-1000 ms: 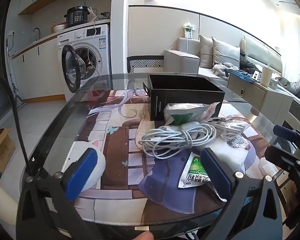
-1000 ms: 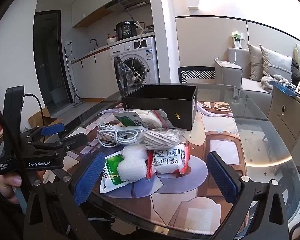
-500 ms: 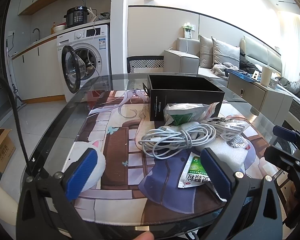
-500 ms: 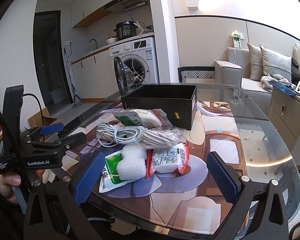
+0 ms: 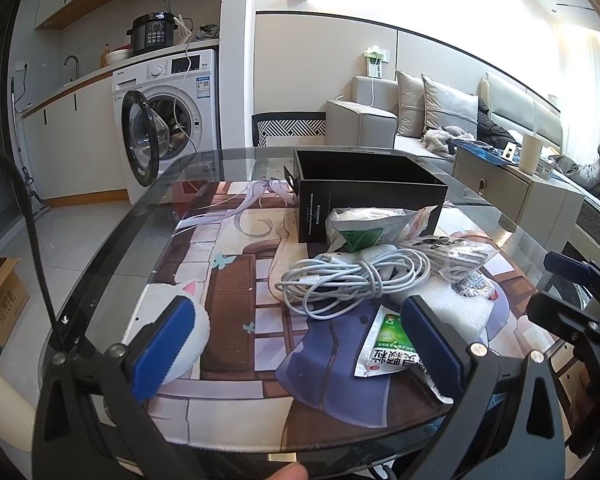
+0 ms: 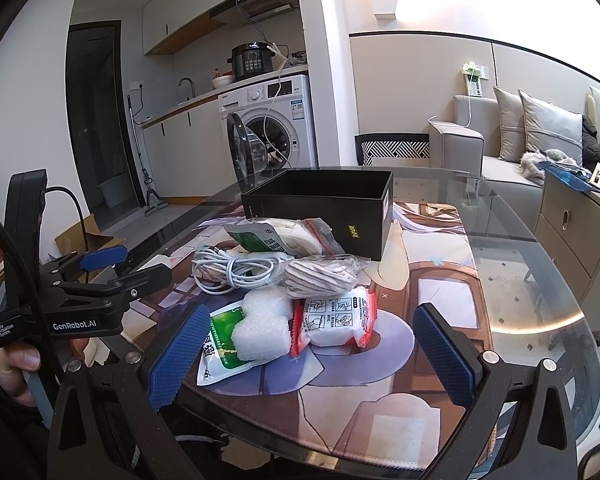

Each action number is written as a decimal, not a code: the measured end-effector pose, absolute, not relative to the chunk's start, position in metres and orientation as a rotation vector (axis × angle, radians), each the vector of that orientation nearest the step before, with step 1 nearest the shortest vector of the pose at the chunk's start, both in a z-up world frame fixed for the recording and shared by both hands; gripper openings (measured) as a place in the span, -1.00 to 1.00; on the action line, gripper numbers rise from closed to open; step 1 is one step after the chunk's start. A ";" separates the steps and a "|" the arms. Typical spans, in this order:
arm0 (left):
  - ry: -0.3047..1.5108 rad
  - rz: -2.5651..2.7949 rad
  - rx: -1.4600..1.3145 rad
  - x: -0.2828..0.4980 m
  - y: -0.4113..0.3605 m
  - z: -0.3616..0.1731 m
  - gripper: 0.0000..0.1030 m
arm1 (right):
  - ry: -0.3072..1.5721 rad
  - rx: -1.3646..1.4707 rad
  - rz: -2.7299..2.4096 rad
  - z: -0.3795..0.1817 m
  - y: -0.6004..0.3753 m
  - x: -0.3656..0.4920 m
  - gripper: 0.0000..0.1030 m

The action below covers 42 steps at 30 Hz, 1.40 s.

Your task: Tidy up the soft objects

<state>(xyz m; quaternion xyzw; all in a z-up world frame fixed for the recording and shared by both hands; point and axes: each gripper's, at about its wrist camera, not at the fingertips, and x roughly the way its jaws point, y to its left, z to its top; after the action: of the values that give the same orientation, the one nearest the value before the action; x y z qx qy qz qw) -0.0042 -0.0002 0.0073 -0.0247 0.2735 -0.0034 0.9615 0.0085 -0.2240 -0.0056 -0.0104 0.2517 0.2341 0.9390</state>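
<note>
A pile of soft items lies on the printed mat in front of an open black box [image 5: 370, 188] [image 6: 324, 204]. In it are a coiled white cable [image 5: 352, 280] [image 6: 230, 272], a bagged braided cord [image 6: 320, 276], a green-and-white pouch [image 6: 220, 344] [image 5: 388, 340], a piece of white foam [image 6: 262, 326] [image 5: 448, 304], a red-edged white packet [image 6: 334, 320] and a bag with a green label [image 5: 364, 228] [image 6: 280, 238]. My left gripper [image 5: 300, 344] is open, short of the pile. Just before the packets, my right gripper [image 6: 308, 360] is open with nothing held.
The round glass table [image 6: 540, 280] carries the mat. A washing machine with its door open [image 5: 160, 128] stands behind on the left. A sofa [image 5: 440, 112] and a cabinet [image 6: 572, 220] are on the right. A cardboard box [image 5: 0, 300] sits on the floor.
</note>
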 end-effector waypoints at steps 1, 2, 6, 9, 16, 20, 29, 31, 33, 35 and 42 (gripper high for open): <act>0.554 -0.007 -0.051 -0.004 -0.001 0.008 1.00 | 0.514 -0.021 0.477 -0.006 -0.224 0.008 1.00; 0.554 -0.007 -0.051 -0.004 -0.001 0.008 1.00 | 0.514 -0.020 0.477 -0.006 -0.224 0.008 1.00; 0.554 -0.007 -0.049 -0.004 -0.001 0.008 1.00 | 0.513 -0.022 0.477 -0.006 -0.224 0.009 1.00; 0.554 -0.007 -0.050 -0.004 0.000 0.007 1.00 | 0.512 -0.021 0.478 -0.006 -0.225 0.008 1.00; 0.556 -0.004 -0.050 -0.004 0.000 0.007 1.00 | 0.513 -0.020 0.477 -0.006 -0.225 0.009 1.00; 0.556 -0.002 -0.049 -0.004 0.001 0.007 1.00 | 0.510 -0.021 0.477 -0.006 -0.225 0.009 1.00; 0.551 -0.021 -0.066 0.001 0.006 0.005 1.00 | 0.508 -0.023 0.474 -0.005 -0.227 0.008 1.00; 0.554 -0.019 -0.061 0.003 0.006 0.004 1.00 | 0.507 -0.024 0.474 -0.005 -0.226 0.008 1.00; 0.557 -0.016 -0.057 0.004 0.007 0.004 1.00 | 0.502 -0.023 0.478 -0.004 -0.227 0.007 1.00; 0.556 -0.015 -0.052 0.004 0.006 0.004 1.00 | 0.507 -0.028 0.485 -0.004 -0.225 0.008 1.00; 0.550 -0.033 -0.053 0.010 0.008 0.005 1.00 | 0.528 -0.038 0.499 -0.006 -0.220 0.015 1.00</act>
<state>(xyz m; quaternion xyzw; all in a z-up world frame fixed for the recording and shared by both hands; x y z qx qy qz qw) 0.0100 0.0078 0.0046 -0.0261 0.2716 -0.0163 0.9619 0.0149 -0.2203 -0.0062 -0.0187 0.2583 0.2439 0.9346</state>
